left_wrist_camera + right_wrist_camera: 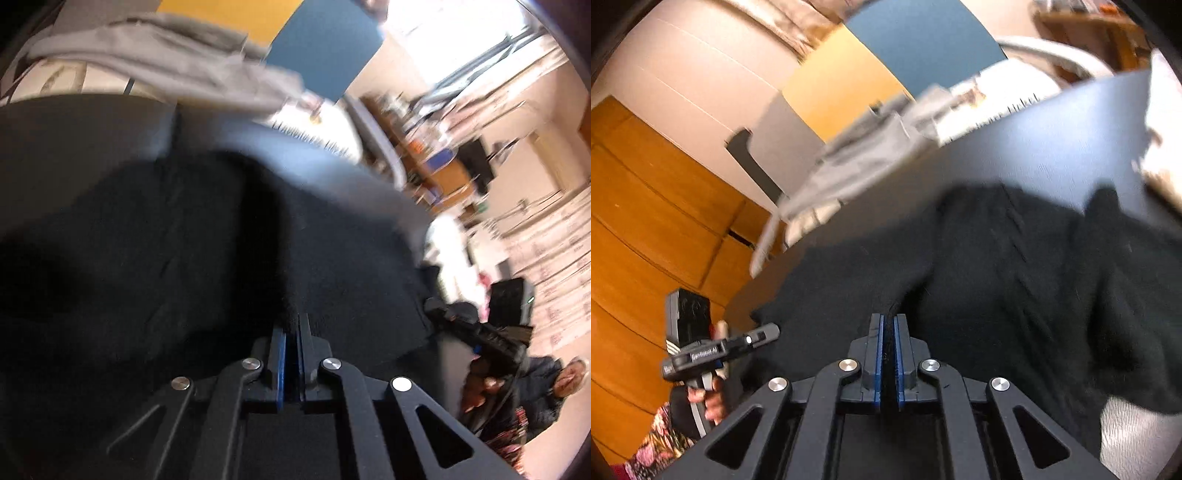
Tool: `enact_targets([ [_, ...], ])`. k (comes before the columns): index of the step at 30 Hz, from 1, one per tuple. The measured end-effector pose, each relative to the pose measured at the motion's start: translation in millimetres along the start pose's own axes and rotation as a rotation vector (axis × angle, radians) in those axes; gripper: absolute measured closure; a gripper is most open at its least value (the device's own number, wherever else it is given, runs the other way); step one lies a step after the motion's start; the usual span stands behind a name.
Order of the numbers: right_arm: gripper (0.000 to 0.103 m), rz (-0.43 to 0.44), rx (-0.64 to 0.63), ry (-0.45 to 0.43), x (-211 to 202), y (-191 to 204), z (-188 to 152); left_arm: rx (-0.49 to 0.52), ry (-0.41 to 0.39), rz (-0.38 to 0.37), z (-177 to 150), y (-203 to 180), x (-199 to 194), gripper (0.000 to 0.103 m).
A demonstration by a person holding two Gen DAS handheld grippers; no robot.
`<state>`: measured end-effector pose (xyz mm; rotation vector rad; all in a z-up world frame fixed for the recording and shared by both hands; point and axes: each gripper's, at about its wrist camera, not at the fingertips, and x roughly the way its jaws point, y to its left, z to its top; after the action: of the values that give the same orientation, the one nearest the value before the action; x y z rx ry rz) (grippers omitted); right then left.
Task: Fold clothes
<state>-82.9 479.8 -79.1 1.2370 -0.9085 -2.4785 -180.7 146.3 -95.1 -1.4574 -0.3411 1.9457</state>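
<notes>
Between the blue-padded fingers [282, 347] of the left gripper [291, 332], a ridge of the black garment [166, 240] is being pinched; the fingers are standing nearly together, with only a thin fold of cloth running up out of the slit between them. Across the same garment, the right gripper [888, 332] is doing likewise: its fingers [899, 354] are standing almost closed, and a raised crease of the black garment [1015, 277] is rising from their tips.

Outward from both grips, the black garment is lying spread in loose folds over the dark bench [74, 133], covering most of its near part. Beyond the garment, at the far edge of the bench [1052, 140], a pale grey garment [166, 62] is lying crumpled, and it is showing in the right wrist view too [857, 166], blurred. Past that grey cloth, yellow and blue panels [325, 48] are standing behind the bench.

To one side of the black garment, each camera is catching the other handheld device: the right wrist view is showing the left device [713, 350] gripped by a hand [709, 402], and the left wrist view is showing the right device [495, 328] with a hand [480, 387] below it. Both views are blurred.
</notes>
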Motion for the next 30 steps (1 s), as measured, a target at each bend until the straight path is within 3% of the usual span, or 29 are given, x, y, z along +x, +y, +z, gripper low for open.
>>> enact_targets([
  [1,0.097,-0.043,-0.003,0.032,7.6,-4.0,-4.6,-0.01,-0.023,-0.02,-4.0,2.1,1.1,0.099],
  [4,0.097,-0.079,-0.011,0.008,10.4,-11.5,-8.9,-0.081,-0.125,-0.103,-17.7,9.8,-2.1,0.09],
  [7,0.09,-0.208,-0.054,-0.117,-10.1,-1.2,-2.5,-0.11,-0.222,-0.194,-39.2,20.0,-4.4,0.088],
  [8,0.09,-0.201,-0.094,-0.151,-14.6,8.7,0.2,-0.102,-0.245,-0.207,-46.6,22.7,-4.7,0.088],
  [10,0.09,-0.221,-0.244,-0.184,-15.2,40.7,2.2,-0.051,-0.25,-0.176,-50.0,16.1,-5.2,0.088],
  [13,0.09,-0.244,-0.427,-0.131,14.2,78.0,5.3,-0.011,-0.229,-0.177,-49.9,10.2,-3.8,0.09],
  [17,0.09,-0.253,-0.436,0.003,65.3,82.0,4.1,-0.028,-0.197,-0.239,-48.3,16.2,-3.1,0.099],
  [19,0.091,-0.321,-0.467,0.009,82.1,72.5,4.1,-0.024,-0.193,-0.261,-48.5,15.3,-1.4,0.1],
  [22,0.087,-0.432,-0.388,-0.091,61.9,52.9,12.2,-0.012,-0.192,-0.266,-48.6,12.6,0.3,0.1],
  [26,0.074,-0.243,-0.199,-0.154,23.8,34.0,12.3,0.006,-0.195,-0.226,-49.2,4.4,7.3,0.099],
  [27,0.071,-0.229,-0.236,-0.147,22.3,39.2,4.8,0.01,-0.194,-0.221,-49.4,2.6,8.4,0.099],
  [28,0.071,-0.217,-0.276,-0.14,21.1,44.9,-2.9,0.012,-0.193,-0.217,-49.1,0.2,9.3,0.099],
  [30,0.071,-0.329,-0.397,-0.074,37.7,56.9,-19.2,0.013,-0.19,-0.213,-47.9,-5.0,10.8,0.099],
])
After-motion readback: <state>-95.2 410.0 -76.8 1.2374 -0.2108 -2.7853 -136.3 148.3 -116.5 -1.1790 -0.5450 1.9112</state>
